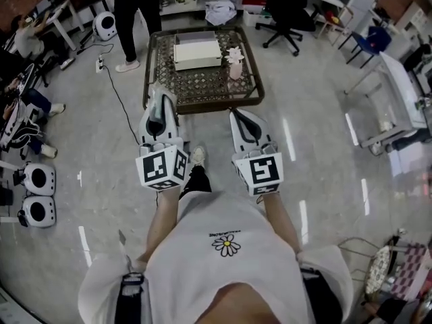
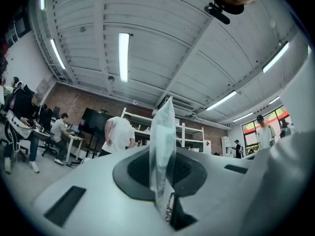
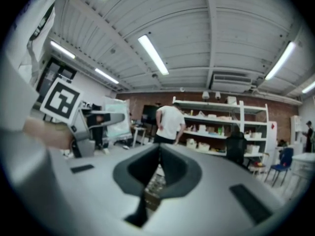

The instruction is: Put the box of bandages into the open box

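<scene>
Table (image 1: 251,92): lattice top, dark frame, at 12 o'clock from the person. In the head view its near edge lies just past both gripper tips.
Standing person (image 1: 137,13): white top, dark trousers, at 11 o'clock, near the table's far left corner.
Chair (image 1: 286,15): black office chair at 1 o'clock, beyond the table.
Open box (image 1: 197,50): white, on the table's far half, left of centre.
Round units (image 1: 38,196): two white ones on the floor at 9 o'clock.
Cable (image 1: 120,98): black, runs across the floor at 10 o'clock, left of the table.
Pink thing (image 1: 235,63): upright on the table, just beside the open box at its 4 o'clock. Whether it is the bandages I cannot tell.
Left gripper (image 1: 160,93): jaws pressed together on a packet (image 2: 162,141). The packet is thin, clear plastic and stands up between the pads.
Right gripper (image 1: 237,113): jaws together at the tips with nothing between them. It is held level with the left gripper, at that gripper's 3 o'clock.
</scene>
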{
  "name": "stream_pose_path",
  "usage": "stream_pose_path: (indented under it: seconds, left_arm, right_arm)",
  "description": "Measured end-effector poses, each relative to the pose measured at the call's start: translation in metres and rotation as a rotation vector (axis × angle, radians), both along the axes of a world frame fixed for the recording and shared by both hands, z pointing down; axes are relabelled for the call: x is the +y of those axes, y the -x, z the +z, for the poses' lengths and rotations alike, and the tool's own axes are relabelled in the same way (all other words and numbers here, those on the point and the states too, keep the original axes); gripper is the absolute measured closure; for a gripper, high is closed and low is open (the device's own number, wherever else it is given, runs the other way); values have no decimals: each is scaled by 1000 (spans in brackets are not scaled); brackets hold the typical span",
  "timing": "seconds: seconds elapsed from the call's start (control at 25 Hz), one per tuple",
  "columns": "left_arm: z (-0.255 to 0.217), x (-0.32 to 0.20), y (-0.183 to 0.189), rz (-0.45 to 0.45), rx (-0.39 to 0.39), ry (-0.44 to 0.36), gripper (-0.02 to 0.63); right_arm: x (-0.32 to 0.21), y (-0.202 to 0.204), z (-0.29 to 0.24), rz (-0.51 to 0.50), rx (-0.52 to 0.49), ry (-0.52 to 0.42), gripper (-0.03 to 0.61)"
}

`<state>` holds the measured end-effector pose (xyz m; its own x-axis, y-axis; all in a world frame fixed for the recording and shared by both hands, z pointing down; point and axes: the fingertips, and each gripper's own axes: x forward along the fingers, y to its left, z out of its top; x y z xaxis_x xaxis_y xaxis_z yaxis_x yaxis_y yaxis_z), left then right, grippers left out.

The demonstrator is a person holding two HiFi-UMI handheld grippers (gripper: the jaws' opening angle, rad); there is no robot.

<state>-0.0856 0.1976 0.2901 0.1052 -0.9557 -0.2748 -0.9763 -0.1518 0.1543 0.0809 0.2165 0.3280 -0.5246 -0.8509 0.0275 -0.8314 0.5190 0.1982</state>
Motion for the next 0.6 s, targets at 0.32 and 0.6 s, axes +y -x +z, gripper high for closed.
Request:
stream_pose_path:
  seconds: [0.32, 0.6]
  left_arm:
    - [3, -73, -4, 50, -59, 3, 575]
    - [0, -147, -6, 99, -105, 15, 574]
  right_arm:
    - [-71, 17, 8, 7, -10, 22, 548]
    - [-158, 24, 1, 50, -50, 50, 548]
